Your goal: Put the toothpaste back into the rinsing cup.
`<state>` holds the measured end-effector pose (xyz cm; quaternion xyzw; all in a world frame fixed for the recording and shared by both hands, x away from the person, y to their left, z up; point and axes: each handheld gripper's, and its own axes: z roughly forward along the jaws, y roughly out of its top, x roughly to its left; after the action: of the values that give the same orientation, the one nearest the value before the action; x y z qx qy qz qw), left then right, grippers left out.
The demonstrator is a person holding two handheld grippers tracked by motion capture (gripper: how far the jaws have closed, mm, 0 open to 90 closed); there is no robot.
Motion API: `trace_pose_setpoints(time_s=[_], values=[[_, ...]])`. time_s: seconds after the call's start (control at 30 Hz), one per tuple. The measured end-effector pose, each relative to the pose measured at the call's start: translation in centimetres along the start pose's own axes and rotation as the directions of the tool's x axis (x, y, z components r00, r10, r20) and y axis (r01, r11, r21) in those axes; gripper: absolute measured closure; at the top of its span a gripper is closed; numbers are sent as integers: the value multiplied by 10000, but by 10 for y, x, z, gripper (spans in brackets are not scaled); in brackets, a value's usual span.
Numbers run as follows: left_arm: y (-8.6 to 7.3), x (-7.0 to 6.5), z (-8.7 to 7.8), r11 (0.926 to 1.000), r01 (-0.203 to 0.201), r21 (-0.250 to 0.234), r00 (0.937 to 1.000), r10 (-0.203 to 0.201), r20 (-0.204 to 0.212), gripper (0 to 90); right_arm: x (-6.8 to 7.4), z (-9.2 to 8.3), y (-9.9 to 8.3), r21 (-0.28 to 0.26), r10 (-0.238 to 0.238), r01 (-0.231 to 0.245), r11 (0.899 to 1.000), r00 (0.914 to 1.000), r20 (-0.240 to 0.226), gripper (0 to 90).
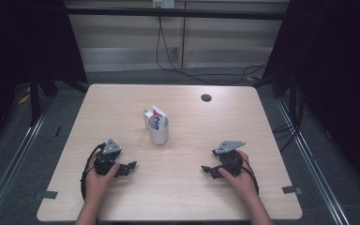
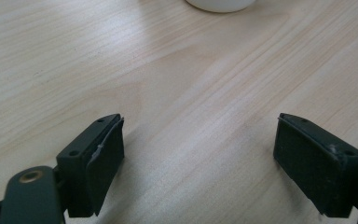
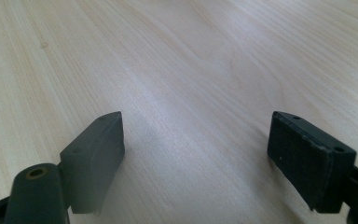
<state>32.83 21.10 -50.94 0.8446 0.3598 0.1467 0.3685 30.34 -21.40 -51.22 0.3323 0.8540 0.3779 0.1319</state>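
Observation:
A white cup [image 1: 159, 131] stands near the middle of the wooden table [image 1: 122, 103], with a white tube printed in red and blue [image 1: 157, 118] sticking out of it. My left gripper [image 1: 130, 167] rests low over the table at the front left, jaws pointing right, open with nothing between them [image 2: 198, 154]. The cup's base [image 2: 219, 4] shows at the top edge of the left gripper view. My right gripper [image 1: 205, 170] sits at the front right, jaws pointing left, open over bare wood [image 3: 196, 154].
A round cable hole [image 1: 206, 98] lies at the table's back right. Bits of tape [image 1: 290, 190] mark the front corners. Black cables [image 1: 192, 72] run over the floor behind the table. Dark curtains hang at both sides.

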Motion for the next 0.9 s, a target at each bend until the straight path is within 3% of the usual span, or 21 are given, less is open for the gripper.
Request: trace_pose_setpoints(time_s=[0.57, 0.9], values=[[0, 0, 0, 10000, -23, 79, 10000, 24, -84, 152, 0, 0, 0, 0, 1, -1, 10000, 10000, 1, 184], [1, 1, 2, 9996, 229, 179, 9995, -225, -221, 96, 0, 0, 0, 0, 1, -1, 10000, 10000, 0, 184]])
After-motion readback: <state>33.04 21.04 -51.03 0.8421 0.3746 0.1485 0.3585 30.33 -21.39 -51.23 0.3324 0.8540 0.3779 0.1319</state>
